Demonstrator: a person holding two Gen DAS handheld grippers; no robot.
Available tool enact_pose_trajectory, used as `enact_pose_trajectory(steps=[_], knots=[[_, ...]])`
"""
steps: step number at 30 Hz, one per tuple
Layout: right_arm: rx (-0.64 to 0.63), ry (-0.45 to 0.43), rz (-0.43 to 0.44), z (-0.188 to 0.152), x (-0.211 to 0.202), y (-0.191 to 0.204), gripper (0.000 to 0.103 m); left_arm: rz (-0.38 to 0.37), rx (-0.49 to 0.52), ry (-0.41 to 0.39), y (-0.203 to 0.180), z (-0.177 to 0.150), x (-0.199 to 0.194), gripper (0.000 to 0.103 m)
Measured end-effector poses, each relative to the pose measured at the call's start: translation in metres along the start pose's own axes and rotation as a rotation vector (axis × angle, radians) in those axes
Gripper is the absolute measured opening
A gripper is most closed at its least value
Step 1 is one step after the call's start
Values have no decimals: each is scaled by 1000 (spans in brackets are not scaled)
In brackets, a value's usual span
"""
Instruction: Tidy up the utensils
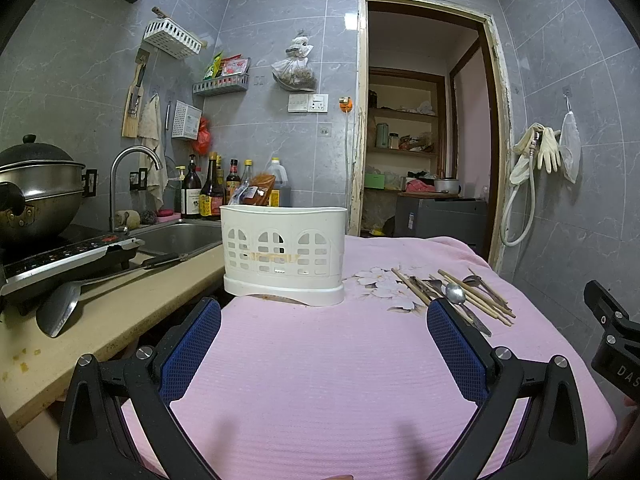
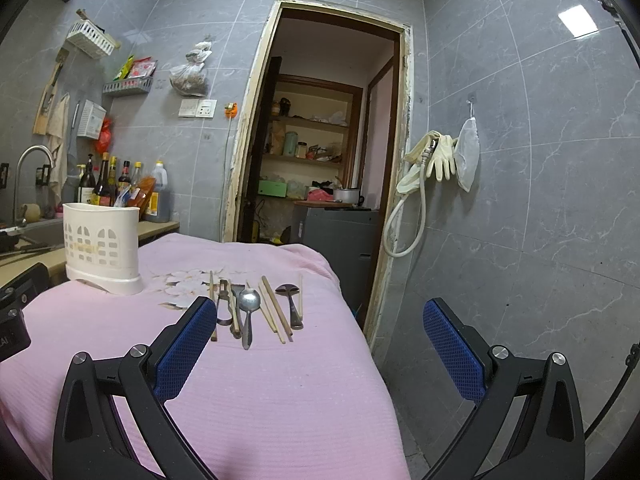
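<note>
Left tool (image 1: 324, 316): we are holding it low over the pink cloth (image 1: 312, 380), blue pads spread wide apart, gripping nothing.
Right tool (image 2: 320, 320): we are holding it with pads equally wide apart and empty, its right pad hanging past the desk edge.
Utensils (image 2: 256, 312): wooden chopsticks (image 2: 276, 312) and metal spoons (image 2: 249, 304) are lying flat in a loose row on the cloth, right of the white caddy (image 1: 284, 252).
Caddy: it is standing upright near the desk's far left corner, apparently empty.
Long axis: the utensils are lying roughly parallel, spoon bowls pointing away from us, handles toward us.
Handling: we are judging them light, stiff and slippery; mid-shaft looks the best hold.
</note>
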State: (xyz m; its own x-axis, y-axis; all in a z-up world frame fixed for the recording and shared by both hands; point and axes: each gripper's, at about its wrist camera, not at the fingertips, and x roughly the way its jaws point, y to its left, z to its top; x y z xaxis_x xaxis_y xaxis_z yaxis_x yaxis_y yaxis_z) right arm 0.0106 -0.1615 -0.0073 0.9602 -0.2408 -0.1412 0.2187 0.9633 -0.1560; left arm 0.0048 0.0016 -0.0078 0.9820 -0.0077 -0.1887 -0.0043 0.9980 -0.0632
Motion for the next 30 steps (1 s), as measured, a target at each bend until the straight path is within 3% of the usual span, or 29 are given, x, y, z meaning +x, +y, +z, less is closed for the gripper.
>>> enact_pose_trajectory(steps=[30], knots=[[-2,4,2,-1,2,1,103,1,0,3,0,-1,1,101]])
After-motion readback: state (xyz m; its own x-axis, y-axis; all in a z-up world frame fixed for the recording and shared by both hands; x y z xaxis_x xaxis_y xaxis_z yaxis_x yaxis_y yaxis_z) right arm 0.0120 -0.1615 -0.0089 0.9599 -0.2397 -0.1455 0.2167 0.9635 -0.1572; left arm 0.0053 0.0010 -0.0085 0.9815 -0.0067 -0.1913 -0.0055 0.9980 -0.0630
